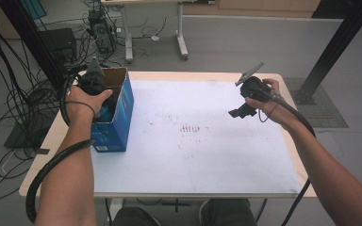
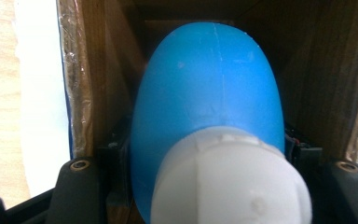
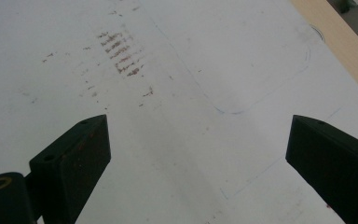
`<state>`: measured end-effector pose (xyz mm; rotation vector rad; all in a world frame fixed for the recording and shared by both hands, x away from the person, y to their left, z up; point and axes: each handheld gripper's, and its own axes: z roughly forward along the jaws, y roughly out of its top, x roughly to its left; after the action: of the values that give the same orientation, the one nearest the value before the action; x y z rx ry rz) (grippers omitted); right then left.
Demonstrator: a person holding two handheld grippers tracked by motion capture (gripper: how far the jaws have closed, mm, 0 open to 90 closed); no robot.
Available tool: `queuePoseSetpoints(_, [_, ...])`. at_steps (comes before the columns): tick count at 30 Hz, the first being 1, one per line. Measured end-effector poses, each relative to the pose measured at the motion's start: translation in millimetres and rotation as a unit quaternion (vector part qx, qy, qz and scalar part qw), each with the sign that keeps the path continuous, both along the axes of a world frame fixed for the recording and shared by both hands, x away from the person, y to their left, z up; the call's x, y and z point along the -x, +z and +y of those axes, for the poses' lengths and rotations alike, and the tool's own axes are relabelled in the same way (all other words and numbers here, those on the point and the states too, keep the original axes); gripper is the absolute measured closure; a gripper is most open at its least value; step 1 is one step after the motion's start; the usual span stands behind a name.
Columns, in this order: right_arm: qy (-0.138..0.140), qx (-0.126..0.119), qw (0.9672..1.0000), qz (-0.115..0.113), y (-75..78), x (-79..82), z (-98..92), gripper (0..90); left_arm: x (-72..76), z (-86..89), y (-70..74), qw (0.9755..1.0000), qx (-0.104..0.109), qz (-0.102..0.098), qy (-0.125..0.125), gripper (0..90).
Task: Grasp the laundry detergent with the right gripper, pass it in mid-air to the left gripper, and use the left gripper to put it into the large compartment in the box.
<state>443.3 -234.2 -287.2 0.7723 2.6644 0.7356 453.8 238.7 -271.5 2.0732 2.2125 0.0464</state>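
Observation:
An open blue cardboard box (image 1: 122, 110) stands at the left of the white mat (image 1: 193, 150). My left gripper (image 2: 209, 151) reaches down into the box and is shut on a blue bottle (image 2: 205, 84) with a white cap (image 2: 233, 186); its black jaws press on the bottle's two sides. In the high view the left hand (image 1: 82, 101) covers the box's opening, and a bit of blue bottle (image 1: 106, 112) shows under it. At the right, my right gripper (image 1: 239, 112) hovers over the mat, and its jaws (image 3: 198, 140) stand wide open with nothing between them.
The mat carries brown smudges (image 1: 191, 128) near its middle and faint pencil outlines (image 3: 242, 93). The wooden tabletop (image 1: 45, 150) shows around the mat. Cables (image 1: 9, 108) and a black post (image 1: 330, 52) stand on the floor beyond the table.

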Motion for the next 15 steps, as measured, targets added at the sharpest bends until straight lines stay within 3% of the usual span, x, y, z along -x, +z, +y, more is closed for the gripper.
queuePoseSetpoints(15, [-0.001,0.005,1.0,0.0,-1.4,-0.8,-0.1,6.4,-0.3,-0.1,0.5,1.0,-0.003,0.0,0.0,36.6])
